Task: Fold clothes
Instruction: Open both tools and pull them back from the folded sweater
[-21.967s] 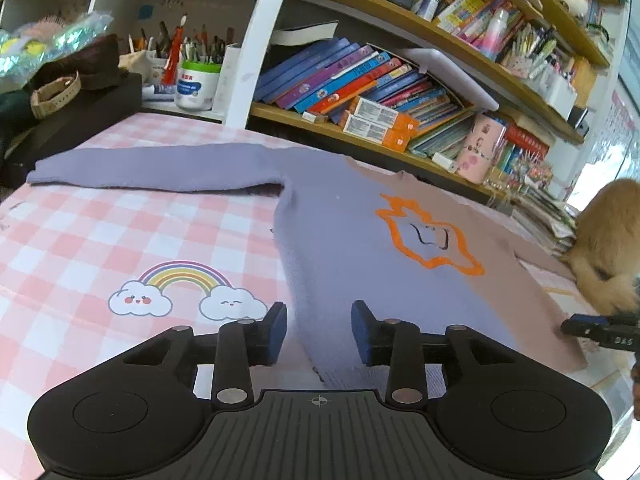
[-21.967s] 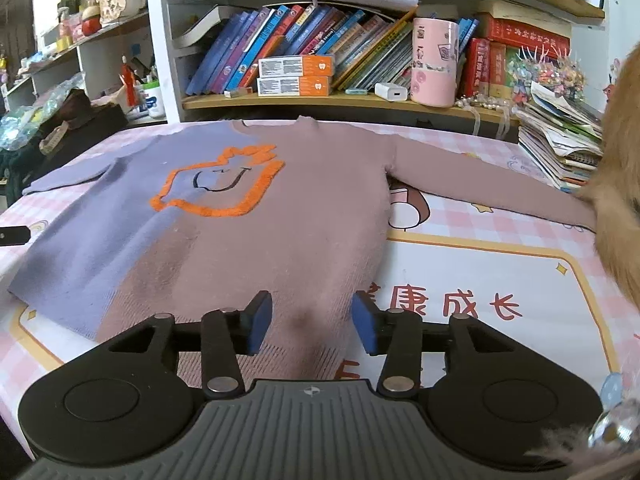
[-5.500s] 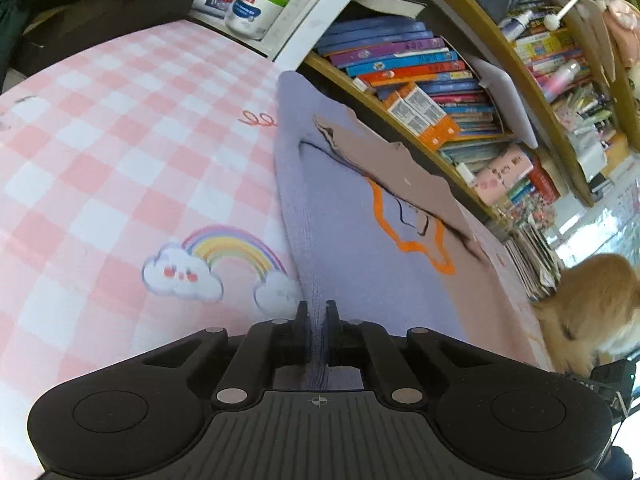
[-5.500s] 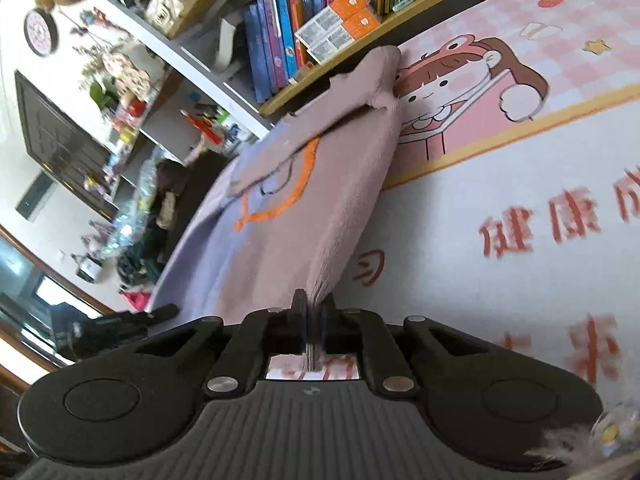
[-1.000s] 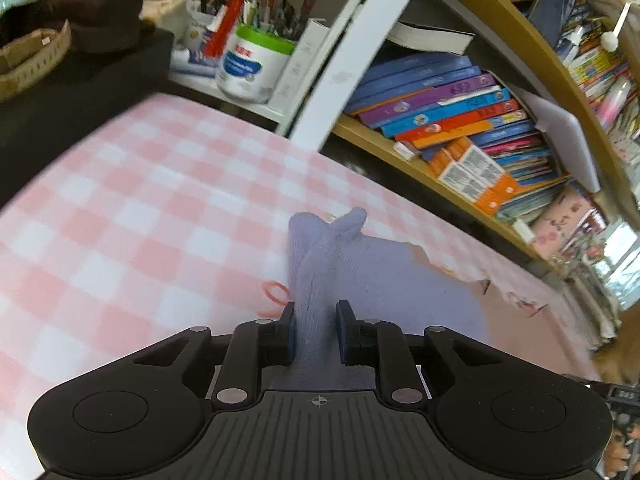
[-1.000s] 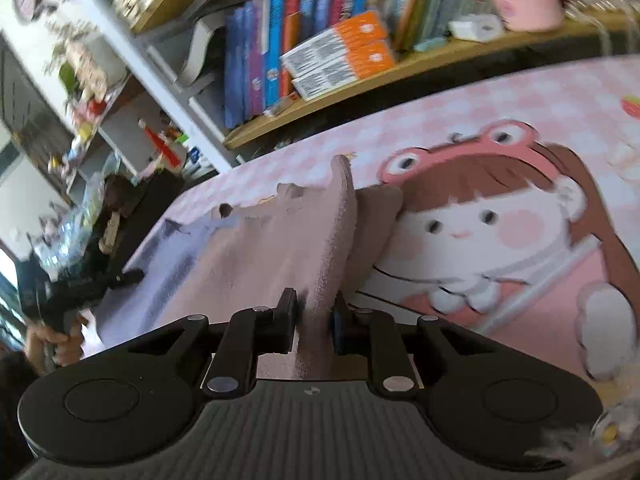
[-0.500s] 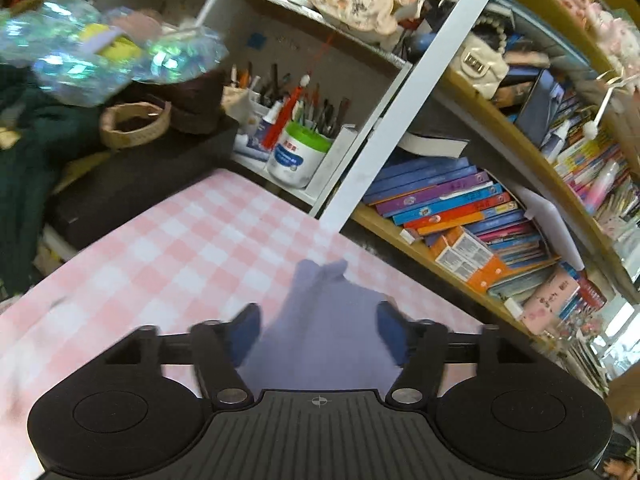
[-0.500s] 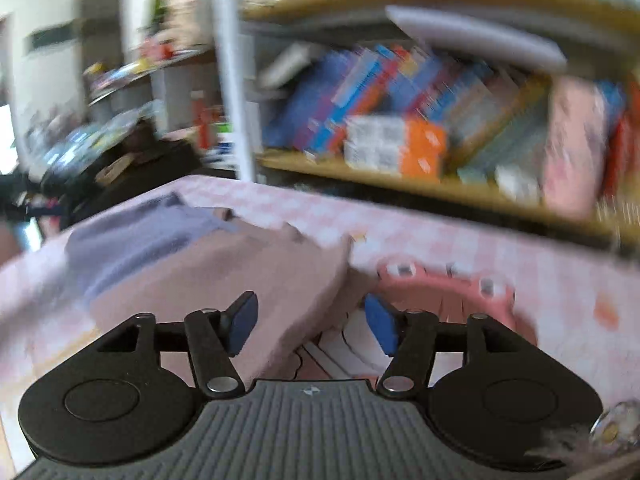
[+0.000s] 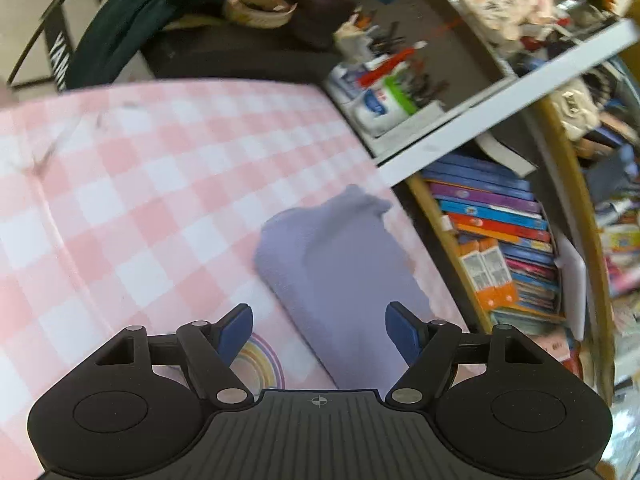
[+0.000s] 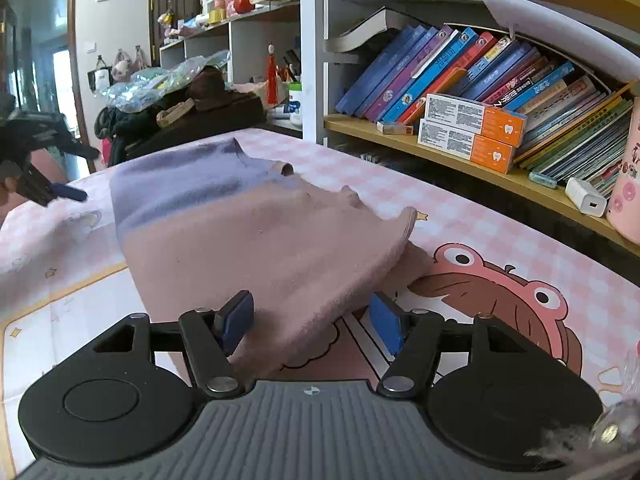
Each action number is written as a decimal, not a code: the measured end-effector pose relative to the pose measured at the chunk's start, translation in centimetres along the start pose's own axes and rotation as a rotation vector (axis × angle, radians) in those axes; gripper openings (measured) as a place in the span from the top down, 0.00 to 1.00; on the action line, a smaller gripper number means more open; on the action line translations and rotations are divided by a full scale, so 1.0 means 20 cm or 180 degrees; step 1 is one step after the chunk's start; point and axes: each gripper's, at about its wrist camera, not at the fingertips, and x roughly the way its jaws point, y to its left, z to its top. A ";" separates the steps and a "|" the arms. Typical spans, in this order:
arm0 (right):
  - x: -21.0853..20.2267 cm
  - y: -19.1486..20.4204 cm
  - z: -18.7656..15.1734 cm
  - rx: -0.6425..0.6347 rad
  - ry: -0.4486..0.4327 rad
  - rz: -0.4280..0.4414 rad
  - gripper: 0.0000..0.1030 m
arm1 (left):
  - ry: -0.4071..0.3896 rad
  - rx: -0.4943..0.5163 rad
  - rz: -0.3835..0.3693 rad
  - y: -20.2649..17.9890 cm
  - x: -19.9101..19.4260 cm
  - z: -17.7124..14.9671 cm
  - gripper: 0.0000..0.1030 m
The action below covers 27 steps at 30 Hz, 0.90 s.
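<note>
The sweater is folded into a short stack on the pink checked table cover. Its purple half (image 9: pixel 340 276) lies under and ahead of my left gripper (image 9: pixel 320 334), which is open and grips nothing. Its brown-pink half (image 10: pixel 260 248) shows in the right wrist view, with the purple part (image 10: pixel 176 176) behind it. My right gripper (image 10: pixel 311 323) hangs over the stack's near corner. Its jaws are opening, and a loose fold of fabric lies between the pads without being pinched. The left gripper (image 10: pixel 60 192) shows at the far left in a person's hand.
Bookshelves (image 10: pixel 440 136) line the table's far edge, with books, orange-and-white boxes (image 10: pixel 472 132), a white charger (image 10: pixel 586 200) and a pink cup (image 10: pixel 628 200). A pen pot (image 9: pixel 380 104) and a black case with bags (image 9: pixel 224 48) stand at the left. A frog cartoon (image 10: pixel 500 296) is printed on the cover.
Both grippers have let go of the sweater's corners and opened. The left one has drawn back and rolled. The right one has rolled level, and the fabric has dropped onto the stack.
</note>
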 end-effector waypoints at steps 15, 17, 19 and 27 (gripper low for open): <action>-0.01 0.05 -0.05 -0.0378 -0.0144 0.0169 0.42 | -0.0190 -0.0142 0.0227 -0.06 0.13 -0.03 0.30; -0.01 0.06 -0.05 -0.0436 -0.0156 0.0143 0.42 | -0.0240 -0.0162 0.0228 -0.06 0.14 -0.03 0.30; -0.04 0.05 -0.05 -0.0450 -0.0221 0.0083 0.42 | -0.0282 -0.0161 0.0246 -0.07 0.14 -0.04 0.31; -0.10 0.04 -0.03 -0.0367 -0.0479 0.0110 0.42 | -0.0359 -0.0191 0.0330 -0.09 0.16 -0.05 0.32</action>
